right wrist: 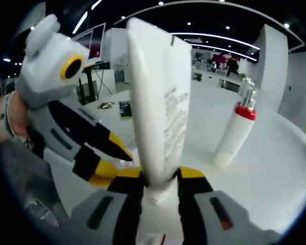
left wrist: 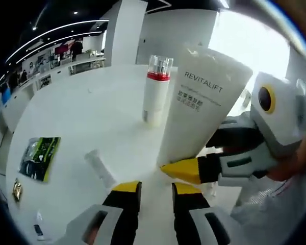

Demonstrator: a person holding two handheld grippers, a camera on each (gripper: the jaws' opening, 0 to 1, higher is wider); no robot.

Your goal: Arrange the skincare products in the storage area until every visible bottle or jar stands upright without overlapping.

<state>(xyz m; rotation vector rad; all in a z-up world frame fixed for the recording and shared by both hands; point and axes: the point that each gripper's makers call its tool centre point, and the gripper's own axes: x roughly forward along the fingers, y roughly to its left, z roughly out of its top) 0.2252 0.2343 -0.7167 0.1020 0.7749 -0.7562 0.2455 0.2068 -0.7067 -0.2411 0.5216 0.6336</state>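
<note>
White tabletop is carrying a white REVITALIFT tube, standing upright near its middle with a red-collared pump bottle upright just beside it. Right gripper is clamping the tube's lower end between its jaws. Left gripper is hovering with jaws slightly parted and empty, close to a small white item lying flat.
</note>
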